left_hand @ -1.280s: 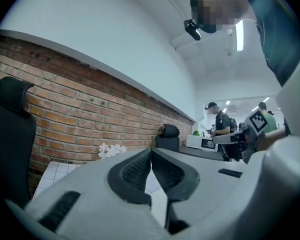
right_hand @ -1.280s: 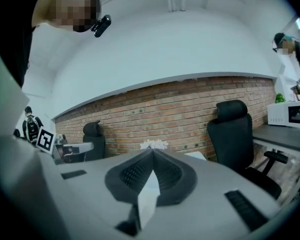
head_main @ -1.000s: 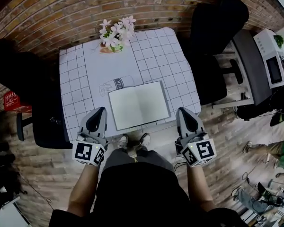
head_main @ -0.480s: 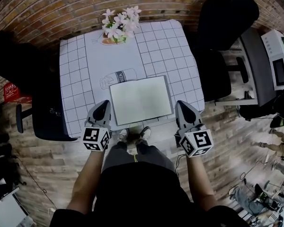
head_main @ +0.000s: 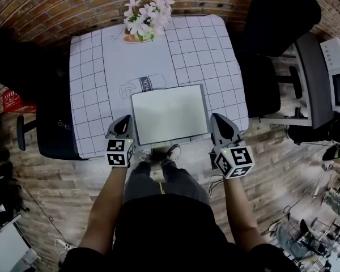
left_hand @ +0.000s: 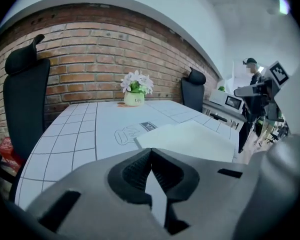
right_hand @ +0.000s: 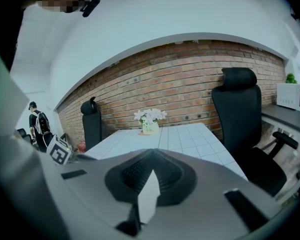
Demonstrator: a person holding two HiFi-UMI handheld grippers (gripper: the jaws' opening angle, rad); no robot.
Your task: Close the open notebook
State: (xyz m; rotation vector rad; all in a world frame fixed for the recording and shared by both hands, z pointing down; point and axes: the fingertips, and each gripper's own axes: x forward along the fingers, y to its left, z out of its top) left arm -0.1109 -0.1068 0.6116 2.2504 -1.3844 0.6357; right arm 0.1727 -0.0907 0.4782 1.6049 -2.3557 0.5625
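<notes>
the notebook (head_main: pixel 170 113) lies flat with its white pages facing up on the near half of the grid-patterned table (head_main: pixel 204 55), close to the edge by the person. the left gripper (head_main: pixel 123 122) sits just beside the notebook's near left corner and the right gripper (head_main: pixel 218 120) just beside its near right corner, so the book lies between them. both are clenched on nothing: in the left gripper view the jaws meet at the tip with only the tabletop and the notebook's pale edge beyond them, and in the right gripper view the jaws are also pressed together. a printed milk bottle drawing (head_main: pixel 137 86) lies just behind the notebook, and a flower pot (head_main: pixel 147 21) stands at the far edge before the brick wall (head_main: pixel 62 7).
</notes>
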